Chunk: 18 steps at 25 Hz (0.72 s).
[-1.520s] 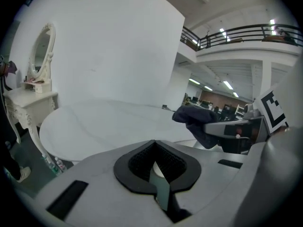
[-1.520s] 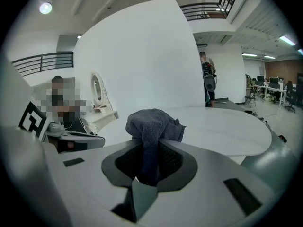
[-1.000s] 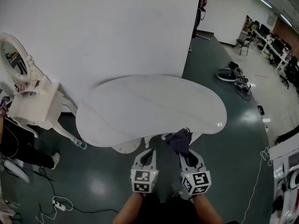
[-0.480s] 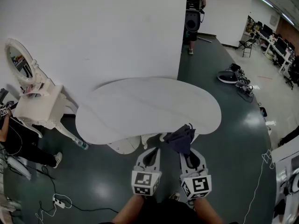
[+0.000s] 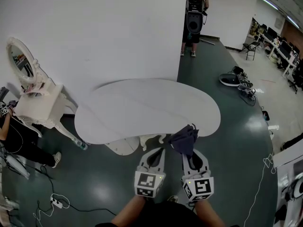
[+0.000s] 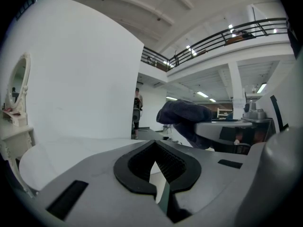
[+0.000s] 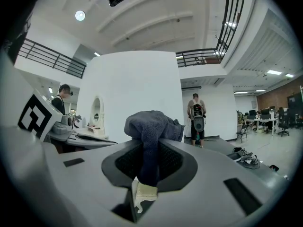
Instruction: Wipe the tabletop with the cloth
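Note:
A white oval tabletop (image 5: 142,108) stands in front of me in the head view, bare. My right gripper (image 5: 188,150) is shut on a dark blue cloth (image 5: 182,139), which bunches up over the table's near right edge. The same cloth (image 7: 151,126) fills the right gripper view, pinched between the jaws. My left gripper (image 5: 154,154) hovers just short of the table's near edge, jaws together and holding nothing. In the left gripper view the cloth (image 6: 184,117) shows to the right, and the tabletop (image 6: 71,148) stretches ahead.
A white wall panel (image 5: 94,27) rises behind the table. A white dresser with an oval mirror (image 5: 28,93) stands at the left, with a person (image 5: 14,136) beside it. Another person (image 5: 193,18) stands at the back. Cables (image 5: 57,202) lie on the dark floor.
Both grippers have stayed low in front of the table with the cloth still held. The view has shifted a little, and a person has come into sight at the back.

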Each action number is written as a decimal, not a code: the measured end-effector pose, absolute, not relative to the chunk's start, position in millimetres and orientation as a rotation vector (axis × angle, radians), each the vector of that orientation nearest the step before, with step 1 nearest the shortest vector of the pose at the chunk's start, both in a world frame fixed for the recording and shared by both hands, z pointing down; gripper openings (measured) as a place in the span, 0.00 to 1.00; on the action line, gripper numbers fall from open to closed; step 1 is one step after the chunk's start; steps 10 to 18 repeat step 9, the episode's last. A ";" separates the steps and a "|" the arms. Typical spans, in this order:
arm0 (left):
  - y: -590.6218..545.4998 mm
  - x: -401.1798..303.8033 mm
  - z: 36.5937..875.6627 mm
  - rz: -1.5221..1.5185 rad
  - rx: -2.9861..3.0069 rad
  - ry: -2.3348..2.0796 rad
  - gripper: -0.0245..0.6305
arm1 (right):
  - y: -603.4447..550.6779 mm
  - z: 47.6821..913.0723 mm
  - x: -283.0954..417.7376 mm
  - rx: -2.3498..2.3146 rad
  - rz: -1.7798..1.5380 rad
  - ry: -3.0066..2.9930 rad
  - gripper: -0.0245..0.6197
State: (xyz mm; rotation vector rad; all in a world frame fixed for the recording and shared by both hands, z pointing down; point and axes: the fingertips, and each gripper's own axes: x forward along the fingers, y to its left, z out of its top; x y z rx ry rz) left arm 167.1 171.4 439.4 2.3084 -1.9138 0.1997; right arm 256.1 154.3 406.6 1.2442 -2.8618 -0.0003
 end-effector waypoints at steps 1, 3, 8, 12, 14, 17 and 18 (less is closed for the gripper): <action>171.0 168.7 437.2 0.200 2.317 -1.915 0.05 | 153.6 405.0 257.7 1.251 -0.004 -2.861 0.13; 169.4 167.8 433.2 0.199 2.328 -1.918 0.05 | 152.0 401.4 257.4 1.260 -0.021 -2.860 0.13; 163.7 163.0 425.4 0.181 2.344 -1.923 0.05 | 148.2 394.0 251.3 1.273 -0.056 -2.866 0.13; 163.3 162.4 424.4 0.179 2.348 -1.923 0.05 | 148.3 393.3 249.8 1.274 -0.057 -2.867 0.13; 163.3 162.4 424.4 0.179 2.348 -1.923 0.05 | 148.3 393.3 249.8 1.274 -0.057 -2.867 0.13; 163.3 162.4 424.4 0.179 2.348 -1.923 0.05 | 148.3 393.3 249.8 1.274 -0.057 -2.867 0.13; 163.3 162.4 424.4 0.179 2.348 -1.923 0.05 | 148.3 393.3 249.8 1.274 -0.057 -2.867 0.13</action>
